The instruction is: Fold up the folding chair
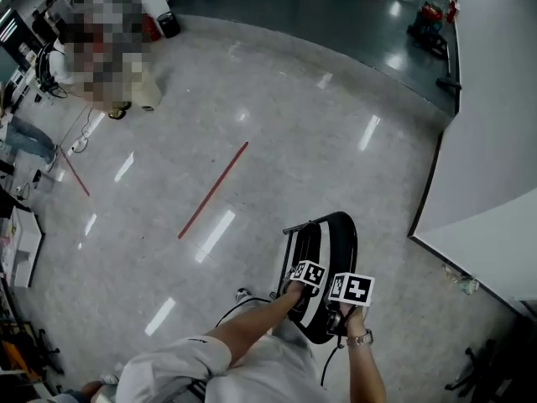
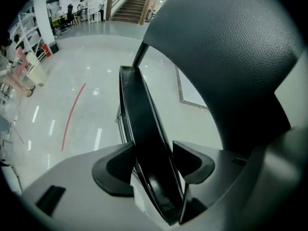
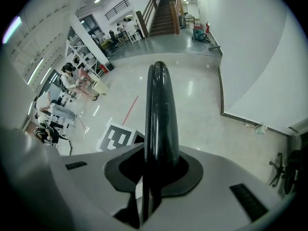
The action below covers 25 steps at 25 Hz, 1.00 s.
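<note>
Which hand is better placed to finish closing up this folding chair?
Left, probably. The left claw grips the thinner panel, which stands apart from the padded panel, so it can swing it shut. The right claw is clamped on the chair's edge, steadying it.

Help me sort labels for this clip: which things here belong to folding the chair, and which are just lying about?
Part of the job:
- folding chair
- left claw, closed on the chair
- right claw, closed on the chair

Just lying about:
- red floor line
- white wall
- staircase
- shelving
</note>
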### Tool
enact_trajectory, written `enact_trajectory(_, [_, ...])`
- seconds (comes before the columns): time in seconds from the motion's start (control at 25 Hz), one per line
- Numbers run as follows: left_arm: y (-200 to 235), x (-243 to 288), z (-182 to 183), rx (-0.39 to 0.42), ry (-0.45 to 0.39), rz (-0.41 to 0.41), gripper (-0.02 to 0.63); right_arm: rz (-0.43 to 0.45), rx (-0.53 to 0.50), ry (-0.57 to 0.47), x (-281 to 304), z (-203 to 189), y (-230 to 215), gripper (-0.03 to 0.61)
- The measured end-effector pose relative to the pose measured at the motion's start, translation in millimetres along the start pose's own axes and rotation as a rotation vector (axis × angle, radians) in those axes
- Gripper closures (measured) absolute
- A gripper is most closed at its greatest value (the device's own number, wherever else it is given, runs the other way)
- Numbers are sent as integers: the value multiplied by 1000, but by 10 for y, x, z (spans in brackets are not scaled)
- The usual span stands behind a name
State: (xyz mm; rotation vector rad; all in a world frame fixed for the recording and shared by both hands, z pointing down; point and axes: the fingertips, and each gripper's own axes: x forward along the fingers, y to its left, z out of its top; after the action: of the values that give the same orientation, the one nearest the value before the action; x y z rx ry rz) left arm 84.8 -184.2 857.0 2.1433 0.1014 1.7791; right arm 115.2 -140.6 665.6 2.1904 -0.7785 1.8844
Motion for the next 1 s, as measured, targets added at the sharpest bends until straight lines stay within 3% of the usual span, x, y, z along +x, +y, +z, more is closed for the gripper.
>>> enact_trajectory(0.2, [-18, -102, 2, 52, 34, -42, 368, -1, -6, 4, -24, 39, 34, 509])
enact_trajectory(0.4, [-55, -378, 31, 118, 3, -99, 365, -18, -13, 2, -16, 63, 55, 509])
enact_trajectory(0.56, [-86, -691, 81, 229, -35, -156, 365, -31, -13, 4, -4, 56, 112, 509])
enact_trajectory(0.76, [68, -1315, 266, 397, -156, -255, 375, -50, -10, 1, 59, -53, 459, 509])
enact_trajectory(0.92, [388, -1925, 559, 560, -329, -300, 583, -56, -26, -2, 174, -77, 859, 509])
enact_trajectory(1.0, [340, -2240, 705, 675, -396, -359, 599, -63, -20, -3, 184, -108, 959, 509])
